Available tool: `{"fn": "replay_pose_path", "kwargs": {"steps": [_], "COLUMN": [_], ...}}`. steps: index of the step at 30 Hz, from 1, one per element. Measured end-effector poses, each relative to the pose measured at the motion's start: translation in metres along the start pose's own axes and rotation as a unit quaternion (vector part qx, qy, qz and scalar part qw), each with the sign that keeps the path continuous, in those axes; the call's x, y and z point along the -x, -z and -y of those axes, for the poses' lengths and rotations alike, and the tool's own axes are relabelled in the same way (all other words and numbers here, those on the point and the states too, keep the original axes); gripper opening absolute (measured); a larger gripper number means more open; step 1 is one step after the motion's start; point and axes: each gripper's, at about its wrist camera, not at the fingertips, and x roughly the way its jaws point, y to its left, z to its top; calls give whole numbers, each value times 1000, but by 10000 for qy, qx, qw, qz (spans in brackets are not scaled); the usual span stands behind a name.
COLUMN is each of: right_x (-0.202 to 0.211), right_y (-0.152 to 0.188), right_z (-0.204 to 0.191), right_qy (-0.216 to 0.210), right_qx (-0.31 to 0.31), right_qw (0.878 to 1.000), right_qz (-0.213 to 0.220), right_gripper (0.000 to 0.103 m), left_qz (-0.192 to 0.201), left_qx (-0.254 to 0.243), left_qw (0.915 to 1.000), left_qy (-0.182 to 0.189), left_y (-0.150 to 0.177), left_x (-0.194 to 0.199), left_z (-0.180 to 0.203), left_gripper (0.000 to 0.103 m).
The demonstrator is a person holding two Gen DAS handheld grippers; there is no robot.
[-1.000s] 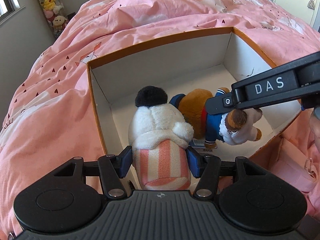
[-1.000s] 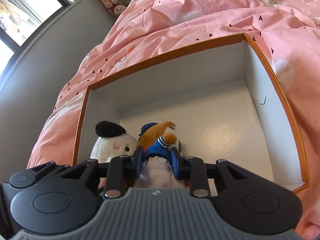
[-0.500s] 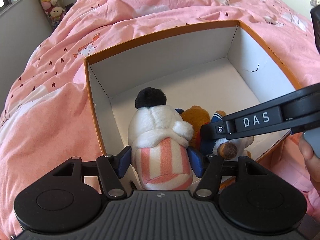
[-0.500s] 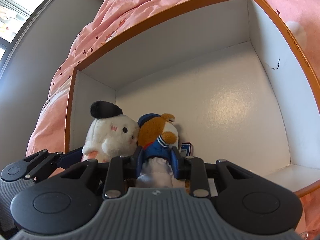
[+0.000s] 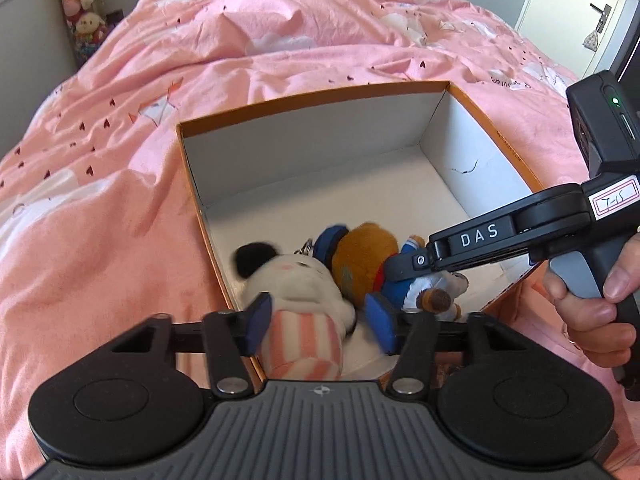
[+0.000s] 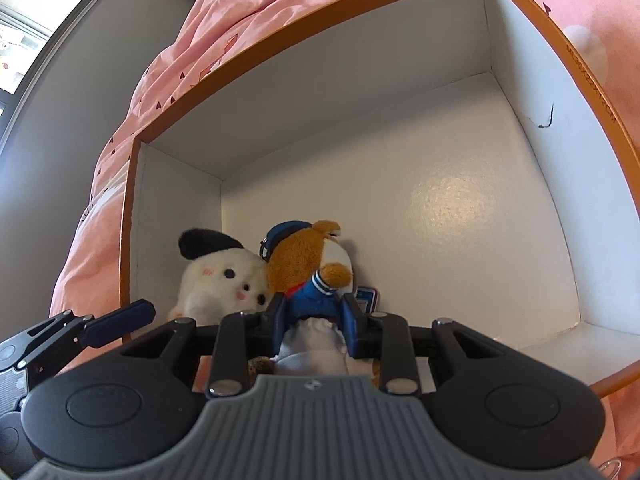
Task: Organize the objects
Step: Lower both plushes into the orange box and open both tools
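A white plush dog (image 5: pixel 298 300) with a black ear and pink-striped trousers lies in the near left corner of the orange box (image 5: pixel 312 92). My left gripper (image 5: pixel 320 324) stands open around it, jaws apart from its sides. My right gripper (image 6: pixel 314 316) is shut on a brown plush dog in a blue sailor suit (image 6: pixel 316 276), which rests on the box floor against the white one (image 6: pixel 222 276). The brown plush dog (image 5: pixel 368 260) and the right gripper (image 5: pixel 412 264) also show in the left wrist view. The left gripper's blue finger (image 6: pixel 120 320) shows at the left of the right wrist view.
The box has white inner walls (image 6: pixel 420 184) and stands on a bed with a pink heart-print duvet (image 5: pixel 120 160). A small blue tag (image 6: pixel 368 294) lies by the brown toy. Stuffed toys (image 5: pixel 80 12) stand at the far left wall. A door (image 5: pixel 580 12) is at the far right.
My left gripper has opened and let go of the white plush dog, which now lies in the box corner. My right gripper has lowered the brown plush dog onto the box floor.
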Motion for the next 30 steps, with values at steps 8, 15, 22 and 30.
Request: {"fn": "replay_pose_path", "kwargs": {"steps": [8,15,22,30], "right_x": [-4,-29,-38,-46], "right_y": [0,1,-5,2], "right_z": [-3,-9,-13,-17], "right_qy": [27,-92,-78,71], "right_qx": [-2,-97,155,372], "right_qw": [10000,9984,9958,9957], "right_qz": [39,-546,-902,-848], "right_gripper": [30,30,29,34], "left_qz": [-77,-200,-308,-376], "left_qx": [9,-201,-301,-228], "left_qw": [9998,9988,9981,9976], "left_qy": [-173,-402,-444,-535], "left_y": [2,3,3,4], "left_x": [-4,-8,-21,-26], "left_z": [0,6,12,13], "left_gripper": [35,27,14,13]}}
